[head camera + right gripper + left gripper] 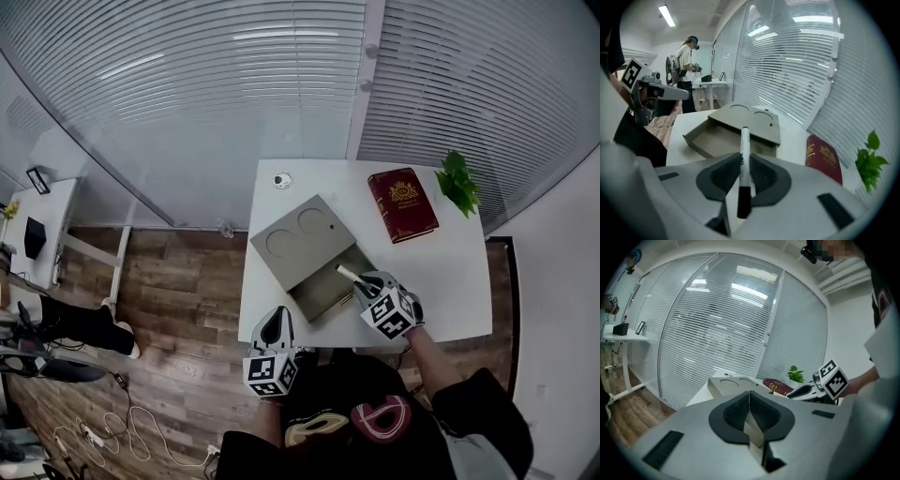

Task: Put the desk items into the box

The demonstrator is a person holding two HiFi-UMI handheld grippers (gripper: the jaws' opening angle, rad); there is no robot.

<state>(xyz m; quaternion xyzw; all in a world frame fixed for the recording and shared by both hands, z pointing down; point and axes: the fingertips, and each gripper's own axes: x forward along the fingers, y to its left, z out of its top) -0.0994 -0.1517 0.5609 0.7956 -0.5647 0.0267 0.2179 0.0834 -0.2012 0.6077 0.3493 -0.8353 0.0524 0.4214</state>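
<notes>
Right gripper (pixel 367 291), head view: jaws clamped on a marker (pixel 349 274) whose free end reaches over the right rim of the box's open tray. The box (pixel 309 255) lies skewed on the left half of the white table (pixel 450 281), its lid with two round recesses toward the far side and the tray drawn out toward the near edge. The left gripper (pixel 275 323) hangs at the table's near edge, just beside the tray's near corner. A red book (pixel 403 204) and a small plant (pixel 457 181) occupy the far right corner, well apart from the box; the table between them and the near edge lies bare. Left gripper view: the two dark pads meet along a single line with nothing between them. Beyond them the lid's edge, the book and the plant line up, and the other gripper stands at the right. Right gripper view: the pads press on the marker's white barrel, black cap nearest the camera. The barrel points at the tray's hollow, whose low walls enclose bare floor; the book lies to the right, apart from the box. A person (pixel 686 61) stands in the background at the left.
</notes>
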